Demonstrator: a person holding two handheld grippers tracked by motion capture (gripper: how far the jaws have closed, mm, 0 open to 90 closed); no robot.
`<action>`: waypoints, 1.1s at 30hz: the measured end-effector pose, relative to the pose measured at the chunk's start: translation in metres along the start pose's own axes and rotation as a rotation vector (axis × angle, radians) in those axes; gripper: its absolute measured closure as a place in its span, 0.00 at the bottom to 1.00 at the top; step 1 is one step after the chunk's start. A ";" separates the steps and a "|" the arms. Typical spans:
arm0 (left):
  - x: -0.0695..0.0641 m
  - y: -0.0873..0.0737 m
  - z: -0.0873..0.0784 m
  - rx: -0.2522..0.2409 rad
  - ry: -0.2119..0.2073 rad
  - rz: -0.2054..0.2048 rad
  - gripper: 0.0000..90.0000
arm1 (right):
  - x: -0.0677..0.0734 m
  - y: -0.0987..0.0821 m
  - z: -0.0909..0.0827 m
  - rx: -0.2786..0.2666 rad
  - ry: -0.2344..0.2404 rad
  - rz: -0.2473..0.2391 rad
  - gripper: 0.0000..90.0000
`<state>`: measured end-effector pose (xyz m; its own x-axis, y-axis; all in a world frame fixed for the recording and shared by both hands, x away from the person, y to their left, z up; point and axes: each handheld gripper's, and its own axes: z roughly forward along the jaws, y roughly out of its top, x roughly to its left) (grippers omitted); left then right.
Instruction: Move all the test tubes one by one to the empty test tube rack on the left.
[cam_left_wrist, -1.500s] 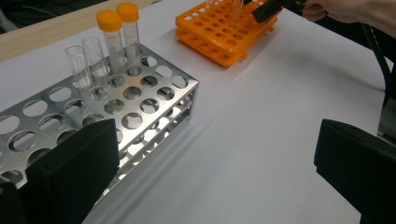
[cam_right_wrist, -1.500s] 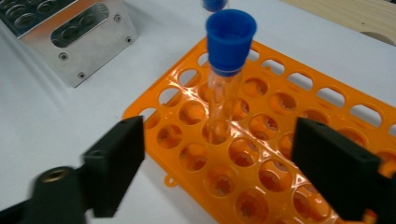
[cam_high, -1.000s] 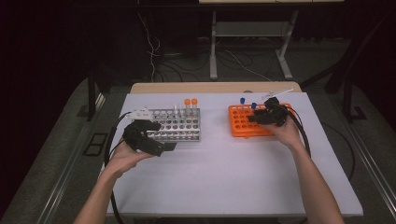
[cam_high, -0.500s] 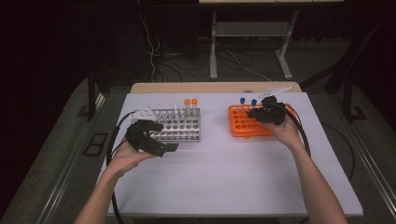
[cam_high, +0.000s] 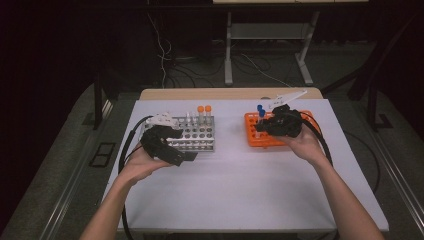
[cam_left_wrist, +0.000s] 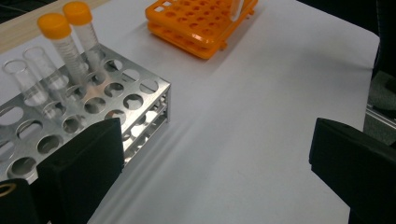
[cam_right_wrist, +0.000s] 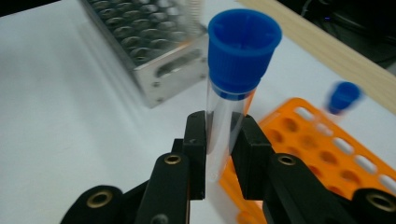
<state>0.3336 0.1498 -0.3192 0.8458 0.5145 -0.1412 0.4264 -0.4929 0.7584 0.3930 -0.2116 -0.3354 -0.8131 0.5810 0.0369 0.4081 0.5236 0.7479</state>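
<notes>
Here, a clear tube (cam_right_wrist: 224, 135) with blue screw cap (cam_right_wrist: 243, 46).

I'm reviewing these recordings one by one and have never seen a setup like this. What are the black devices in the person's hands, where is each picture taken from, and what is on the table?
A person sits at a white table and holds a black hand-held two-jaw gripper in each hand. No robot arm is involved.

The high view looks down from above the person's side. Each gripper view comes from a camera riding on that gripper, looking along its jaws.

On the table stand a silver metal tube rack holding two orange-capped clear tubes and some uncapped ones, and an orange plastic tube rack with one blue-capped tube standing in it.

The right gripper is shut on a clear blue-capped tube, held above the orange rack. The left gripper is open and holds nothing, beside the metal rack.
</notes>
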 end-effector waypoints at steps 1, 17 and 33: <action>-0.001 0.002 0.001 0.002 -0.003 0.005 0.03 | 0.006 0.002 0.001 0.007 0.019 -0.008 0.84; -0.016 0.033 0.015 0.035 -0.073 0.094 0.15 | 0.070 0.020 0.034 0.058 0.191 -0.157 0.84; -0.024 0.040 0.027 0.104 -0.139 0.162 0.47 | 0.114 0.029 0.062 0.074 0.293 -0.241 0.84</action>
<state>0.3392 0.0984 -0.3027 0.9387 0.3250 -0.1149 0.3065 -0.6346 0.7095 0.3380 -0.0918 -0.3508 -0.9690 0.2393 0.0617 0.2113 0.6731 0.7087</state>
